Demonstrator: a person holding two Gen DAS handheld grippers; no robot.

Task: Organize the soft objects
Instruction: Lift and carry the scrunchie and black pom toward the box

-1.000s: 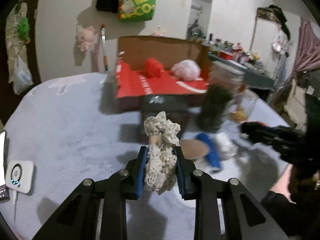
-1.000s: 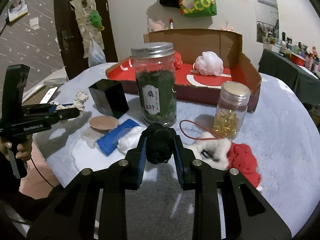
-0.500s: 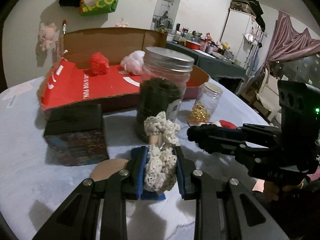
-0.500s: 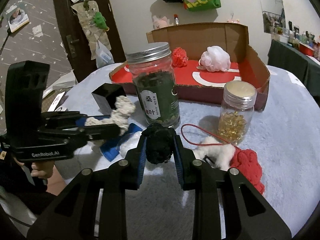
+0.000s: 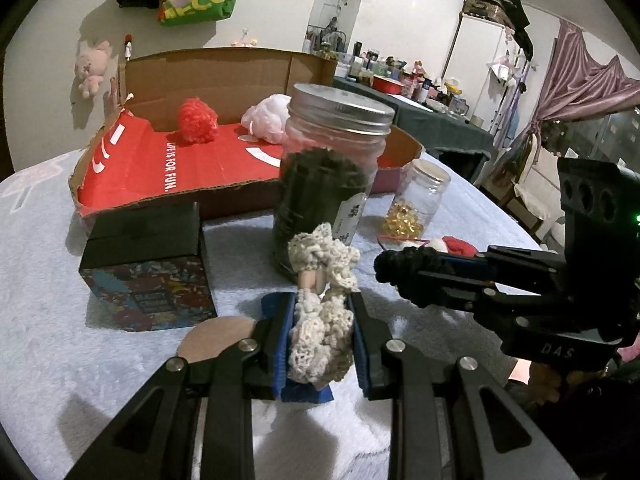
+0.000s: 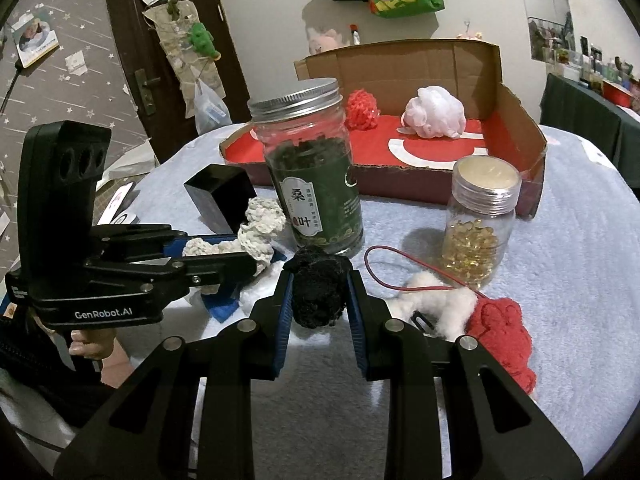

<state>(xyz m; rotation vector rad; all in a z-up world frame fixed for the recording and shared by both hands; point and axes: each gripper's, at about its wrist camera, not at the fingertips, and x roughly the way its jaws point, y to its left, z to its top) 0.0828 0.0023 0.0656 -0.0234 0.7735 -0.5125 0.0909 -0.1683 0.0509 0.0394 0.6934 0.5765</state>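
Note:
My left gripper (image 5: 320, 316) is shut on a cream crocheted scrunchie (image 5: 322, 320), which bulges up past the fingertips. In the right wrist view that same left gripper (image 6: 240, 256) reaches in from the left with the cream scrunchie (image 6: 260, 228). My right gripper (image 6: 318, 292) is shut on a black fuzzy scrunchie (image 6: 318, 292); in the left wrist view the right gripper (image 5: 404, 272) comes in from the right. An open cardboard box (image 5: 180, 168) with a red floor stands behind, holding a red pompom (image 5: 197, 121) and a pink-white puff (image 5: 266, 118).
A tall jar of dark leaves (image 6: 310, 176) and a small jar of yellow capsules (image 6: 478, 232) stand before the box. A white fluffy piece (image 6: 436, 300), a red soft item (image 6: 504, 332) and a red cord lie at right. A black box (image 5: 144, 264), round disc (image 5: 212, 338) and blue item lie left.
The left gripper has swung right with the cream scrunchie, from facing the box to beside the tall jar and close to the right gripper. The right gripper has barely moved.

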